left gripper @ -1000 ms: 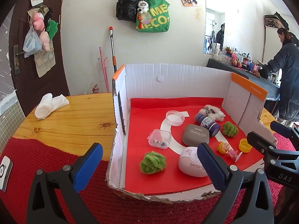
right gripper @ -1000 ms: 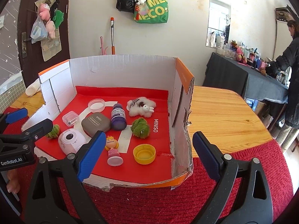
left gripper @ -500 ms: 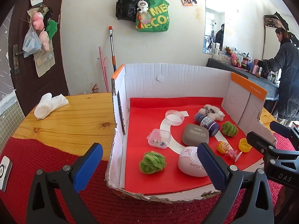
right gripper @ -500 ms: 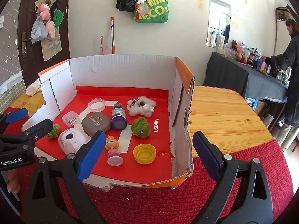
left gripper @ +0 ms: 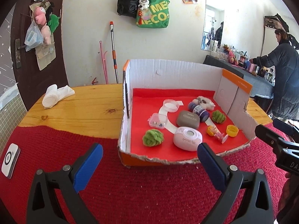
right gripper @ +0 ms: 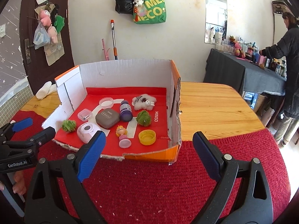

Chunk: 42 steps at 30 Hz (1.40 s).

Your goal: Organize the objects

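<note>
Left tongs [left gripper: 149,160]: spread wide, holding nothing, above the red mat [left gripper: 149,190] in front of the cardboard box [left gripper: 173,71].
Worktop [left gripper: 84,108]: wooden; a rolled white cloth [left gripper: 56,96] lies at its far left, and a small white device [left gripper: 10,160] lies on the mat at the left edge.
Box, left part: one green yarn ball [left gripper: 153,137] near the torn front edge; behind it a small clear case [left gripper: 158,121] and a round clear lid [left gripper: 171,105].
Box, middle: pink round device [left gripper: 187,138] at the front, just beside the grey case [left gripper: 188,119]; a purple bottle [left gripper: 199,111] lies on its side, next to a white plush toy [left gripper: 203,100].
Box, right part: second green yarn ball [left gripper: 218,116], small doll figure [left gripper: 216,133], yellow cap [left gripper: 232,130] near the right wall.
Right tongs [right gripper: 149,153]: also spread wide and holding nothing, above the mat before the front right corner of the box.
Far right: a person in a dark coat [left gripper: 284,78] stands at a dark table [left gripper: 261,82].
</note>
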{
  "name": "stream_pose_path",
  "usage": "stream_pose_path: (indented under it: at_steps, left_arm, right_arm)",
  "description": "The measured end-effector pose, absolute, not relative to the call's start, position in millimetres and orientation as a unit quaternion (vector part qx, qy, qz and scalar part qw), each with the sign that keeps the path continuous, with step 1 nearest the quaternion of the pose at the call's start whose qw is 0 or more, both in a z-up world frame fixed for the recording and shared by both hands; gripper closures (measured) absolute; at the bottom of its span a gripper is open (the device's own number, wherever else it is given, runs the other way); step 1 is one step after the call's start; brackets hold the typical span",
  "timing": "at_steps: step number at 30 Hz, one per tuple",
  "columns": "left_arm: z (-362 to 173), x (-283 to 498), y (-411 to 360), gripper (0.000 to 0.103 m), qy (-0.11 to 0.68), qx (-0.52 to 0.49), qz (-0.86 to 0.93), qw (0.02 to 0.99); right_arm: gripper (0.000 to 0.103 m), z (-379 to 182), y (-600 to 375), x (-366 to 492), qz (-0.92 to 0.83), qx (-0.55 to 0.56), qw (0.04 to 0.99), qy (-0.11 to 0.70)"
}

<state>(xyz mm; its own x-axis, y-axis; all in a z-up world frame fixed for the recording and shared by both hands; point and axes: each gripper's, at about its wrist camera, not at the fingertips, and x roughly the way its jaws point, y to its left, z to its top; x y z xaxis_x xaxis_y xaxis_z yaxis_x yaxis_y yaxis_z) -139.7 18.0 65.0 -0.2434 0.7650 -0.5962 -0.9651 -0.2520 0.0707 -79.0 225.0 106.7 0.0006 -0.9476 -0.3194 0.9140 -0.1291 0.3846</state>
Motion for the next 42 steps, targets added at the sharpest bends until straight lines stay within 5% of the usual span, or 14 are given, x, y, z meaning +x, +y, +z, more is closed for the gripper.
stream_pose_path:
  at_steps: [15, 42]
  left_arm:
    - [15.2, -131.5, 14.1, 0.000, 0.291, -0.295, 0.732, 0.541]
    - [8.2, -131.2, 20.8, 0.000, 0.299, -0.308, 0.740, 0.517]
  right_arm:
    - [0.008, 52.2, 211.5, -60.0, -0.680, 0.362, 0.635, 0.054]
    - [0.000, 46.3, 203.2, -61.7, -0.685, 0.388, 0.613, 0.059]
